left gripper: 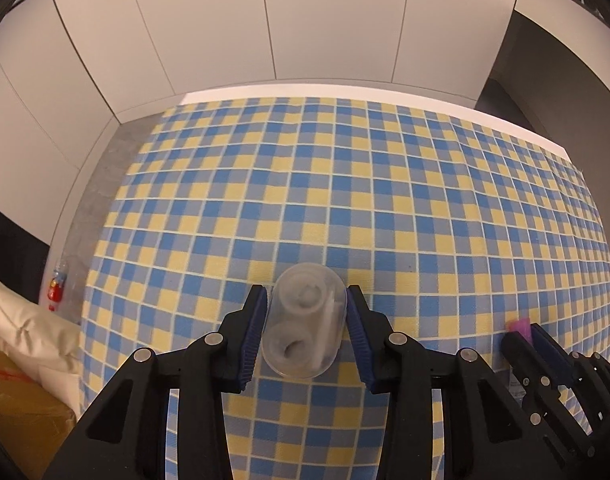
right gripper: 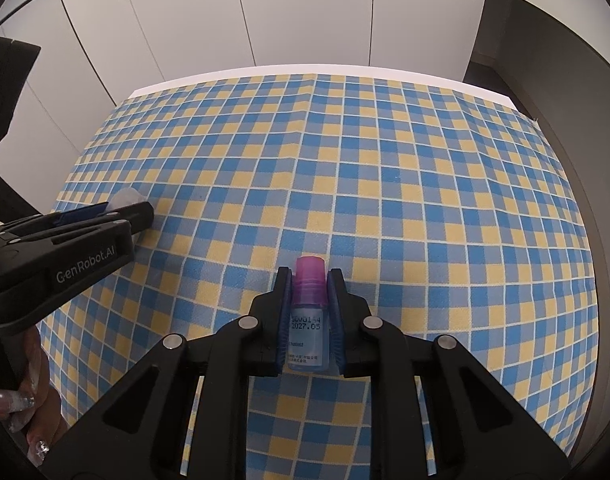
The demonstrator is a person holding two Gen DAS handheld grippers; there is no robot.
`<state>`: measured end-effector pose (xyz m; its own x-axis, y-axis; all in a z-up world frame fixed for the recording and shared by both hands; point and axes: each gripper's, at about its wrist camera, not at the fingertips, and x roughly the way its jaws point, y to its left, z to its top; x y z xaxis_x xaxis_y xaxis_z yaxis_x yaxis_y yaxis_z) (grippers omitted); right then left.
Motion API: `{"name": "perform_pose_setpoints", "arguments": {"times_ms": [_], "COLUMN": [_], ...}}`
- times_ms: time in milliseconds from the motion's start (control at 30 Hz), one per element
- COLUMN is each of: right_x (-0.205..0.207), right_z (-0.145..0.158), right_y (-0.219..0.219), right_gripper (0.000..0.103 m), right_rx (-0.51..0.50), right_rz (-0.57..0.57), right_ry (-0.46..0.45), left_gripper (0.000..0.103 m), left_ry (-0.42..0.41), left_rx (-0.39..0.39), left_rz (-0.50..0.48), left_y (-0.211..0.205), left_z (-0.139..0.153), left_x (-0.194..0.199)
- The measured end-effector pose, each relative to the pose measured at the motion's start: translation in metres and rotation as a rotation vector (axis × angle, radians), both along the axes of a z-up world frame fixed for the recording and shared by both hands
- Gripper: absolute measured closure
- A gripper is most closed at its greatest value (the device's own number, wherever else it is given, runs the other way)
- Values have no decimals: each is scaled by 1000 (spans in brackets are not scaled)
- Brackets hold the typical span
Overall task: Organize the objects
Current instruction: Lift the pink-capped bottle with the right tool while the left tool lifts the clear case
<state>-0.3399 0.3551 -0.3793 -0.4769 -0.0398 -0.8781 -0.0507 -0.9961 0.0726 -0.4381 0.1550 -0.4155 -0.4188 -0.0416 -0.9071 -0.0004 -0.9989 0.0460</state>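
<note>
A checked cloth (left gripper: 345,200) in blue, yellow and grey squares with thin white lines covers the worktop. Along the cloth's far edge a bare white strip of the worktop (left gripper: 325,90) shows. Behind that strip stands a wall of pale panels (left gripper: 265,20) with narrow dark seams. Left of the cloth lies grey floor (left gripper: 101,184), and on it, near the cloth's left edge, stands a small bottle with a red label (left gripper: 56,286). Nearer than the bottle, also left of the cloth, sits a cream cushion (left gripper: 21,320), with a brown cardboard box (left gripper: 21,412) just beside it. Right of the cloth is a dark grey surface (right gripper: 545,60).
</note>
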Motion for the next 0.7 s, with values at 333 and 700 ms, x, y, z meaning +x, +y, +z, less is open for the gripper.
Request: {"name": "perform_pose_setpoints", "arguments": {"times_ms": [333, 700], "right_x": [6, 11], "right_z": [20, 66], "right_y": [-16, -19], "right_gripper": [85, 85], "right_rx": [4, 34], "right_rz": [-4, -25], "right_ry": [10, 34], "left_gripper": [63, 63], "left_ry": [25, 61], "left_rx": [-8, -19], "left_rz": [-4, -24], "left_y": [31, 26], "left_z": [38, 112], "left_x": [24, 59]}}
